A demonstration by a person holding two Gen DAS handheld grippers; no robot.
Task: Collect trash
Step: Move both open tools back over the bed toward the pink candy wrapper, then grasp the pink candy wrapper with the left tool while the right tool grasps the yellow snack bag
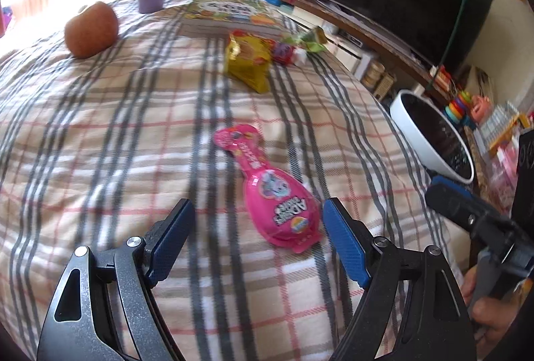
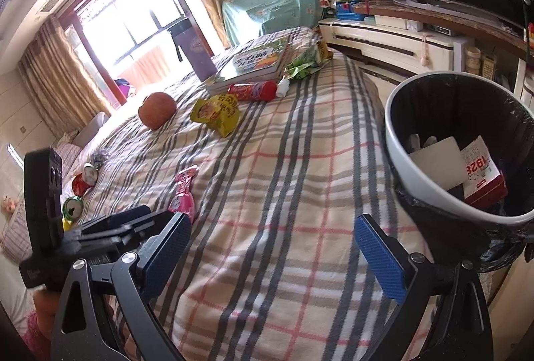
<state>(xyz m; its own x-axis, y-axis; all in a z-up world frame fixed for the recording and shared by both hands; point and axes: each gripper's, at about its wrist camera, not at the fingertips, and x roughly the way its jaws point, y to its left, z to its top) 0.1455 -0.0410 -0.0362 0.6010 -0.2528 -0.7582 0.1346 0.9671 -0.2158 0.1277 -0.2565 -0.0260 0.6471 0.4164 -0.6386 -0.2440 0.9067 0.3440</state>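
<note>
One pink wrapper lies just ahead of left tool; untouched.

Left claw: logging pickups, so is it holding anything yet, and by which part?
Nothing held. The left claw is open, the pink wrapper lying ungripped between its fingers.

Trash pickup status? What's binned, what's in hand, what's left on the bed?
Done: bin already holds cartons. In hand: nothing; left gripper open around the pink wrapper, right gripper open, empty. Left: pink wrapper, yellow bag, red tube, green wrapper.
</note>
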